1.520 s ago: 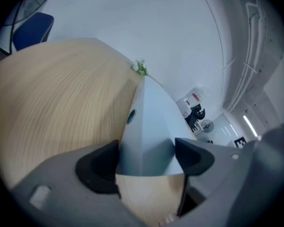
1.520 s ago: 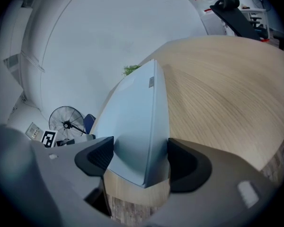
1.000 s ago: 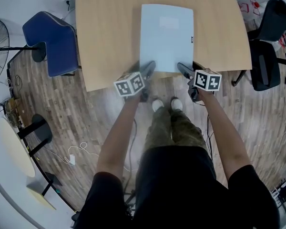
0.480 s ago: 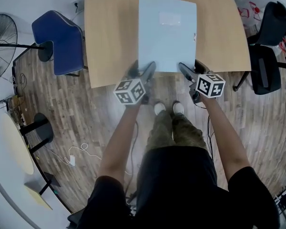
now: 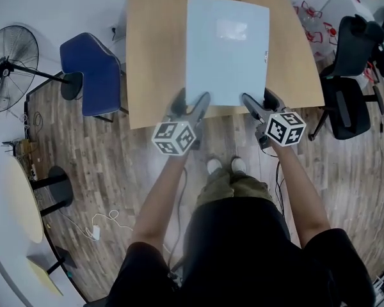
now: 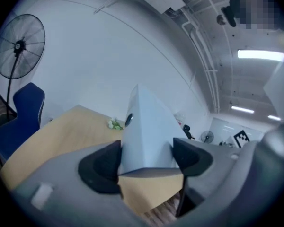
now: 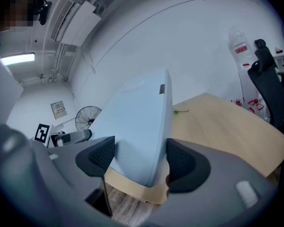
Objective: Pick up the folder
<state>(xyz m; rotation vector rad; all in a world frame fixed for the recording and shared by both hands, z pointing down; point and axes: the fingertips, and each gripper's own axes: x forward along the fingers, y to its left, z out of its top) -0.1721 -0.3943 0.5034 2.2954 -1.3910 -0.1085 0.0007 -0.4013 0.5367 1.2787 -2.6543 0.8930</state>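
1. We have the left gripper clamped on the folder at its near left corner; in the left gripper view both dark pads press the pale blue sheet from either side
2. The right gripper grips the same short edge at the near right corner, its jaws closed onto the folder with no gap showing on either side
3. The folder hangs over the near half of the table, and its gripped edge sits just above the table's near edge
4. Its long axis runs straight away from us toward the table's far edge, so all of its length lies ahead of both tools and none behind them
5. In both gripper views the sheet climbs away from the wood, so we judge it lifted, far end higher than near; we cannot tell whether any part of it touches the table
6. Neither hand is nearer: the two grips sit level at the corners, well apart across the folder's width
7. We judge that the rest of the lift depends on both grippers rising together, since all the weight reaches forward of the jaws and an uneven pull would twist the sheet
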